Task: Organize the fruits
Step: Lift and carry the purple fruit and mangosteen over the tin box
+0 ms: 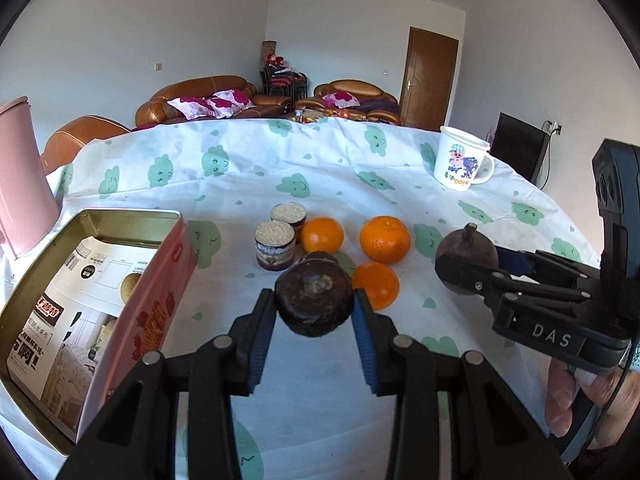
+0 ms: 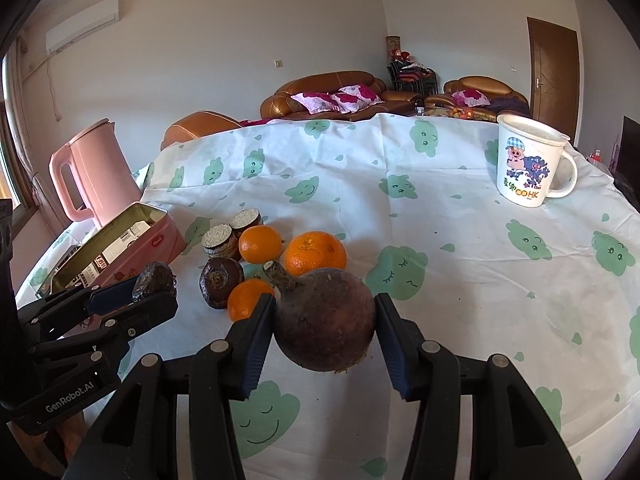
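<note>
A big desk [image 2: 440, 240] wears a white cloth with green smiling clouds on it. At its left end stands a pink kettle [image 2: 90, 174]. Just in front of the kettle sits a pink tin box [image 1: 100, 300] with its top open and printed paper inside.

At the far right of the desk stands a white mug [image 2: 524, 162] with a cartoon pig on it.

The right tongs [image 2: 324, 322] are partly open and squeeze a big dark brown fruit [image 2: 326, 320] with a stubby stem. The blue pads press it on both sides, and it is held just above the cloth.

The left tongs [image 1: 314, 306] are closed tighter, and their pads pinch a smaller dark brown fruit [image 1: 314, 304]. It hangs right beside the tin box.

One more dark brown fruit [image 2: 220, 282] lies on the cloth in the middle. Three oranges sit close around it: a far right orange [image 1: 385, 239], a far left orange [image 1: 322, 235], and a near orange [image 1: 376, 285].

Behind them, two small round cakes [image 1: 276, 242] with pale crumbly tops sit side by side, touching. They are the smallest things here.
</note>
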Available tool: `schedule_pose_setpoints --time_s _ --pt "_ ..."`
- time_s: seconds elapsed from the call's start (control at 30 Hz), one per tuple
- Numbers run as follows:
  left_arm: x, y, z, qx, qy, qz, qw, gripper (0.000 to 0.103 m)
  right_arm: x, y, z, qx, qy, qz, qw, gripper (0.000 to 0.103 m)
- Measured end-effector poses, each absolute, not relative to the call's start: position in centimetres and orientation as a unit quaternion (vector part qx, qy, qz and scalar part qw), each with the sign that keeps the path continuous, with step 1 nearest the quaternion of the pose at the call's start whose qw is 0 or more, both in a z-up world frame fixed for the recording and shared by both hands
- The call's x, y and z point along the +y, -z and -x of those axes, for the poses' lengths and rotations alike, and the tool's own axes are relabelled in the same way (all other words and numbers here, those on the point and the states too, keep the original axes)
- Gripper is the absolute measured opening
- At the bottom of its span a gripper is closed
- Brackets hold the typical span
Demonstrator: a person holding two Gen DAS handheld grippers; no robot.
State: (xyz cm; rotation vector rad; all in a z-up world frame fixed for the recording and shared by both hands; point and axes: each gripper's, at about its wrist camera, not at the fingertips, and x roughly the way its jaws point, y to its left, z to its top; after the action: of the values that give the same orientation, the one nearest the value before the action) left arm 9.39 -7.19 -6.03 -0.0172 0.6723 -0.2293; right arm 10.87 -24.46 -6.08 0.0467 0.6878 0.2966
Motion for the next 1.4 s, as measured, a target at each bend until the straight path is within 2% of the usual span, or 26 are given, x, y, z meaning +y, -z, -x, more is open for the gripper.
schedule_pose_setpoints --time_s 0.83,1.4 --pt "-6.5 5.2 -8.1 0.292 0.087 0.016 0.952 0.040 -24.0 4.7 -8.8 0.277 -0.157 -0.003 0.948 0.052" --pt "-6.1 4.1 -6.7 0.239 0.076 0.019 0.968 0.040 -23.6 4.0 -7.5 0.240 -0.151 0.019 0.959 0.052"
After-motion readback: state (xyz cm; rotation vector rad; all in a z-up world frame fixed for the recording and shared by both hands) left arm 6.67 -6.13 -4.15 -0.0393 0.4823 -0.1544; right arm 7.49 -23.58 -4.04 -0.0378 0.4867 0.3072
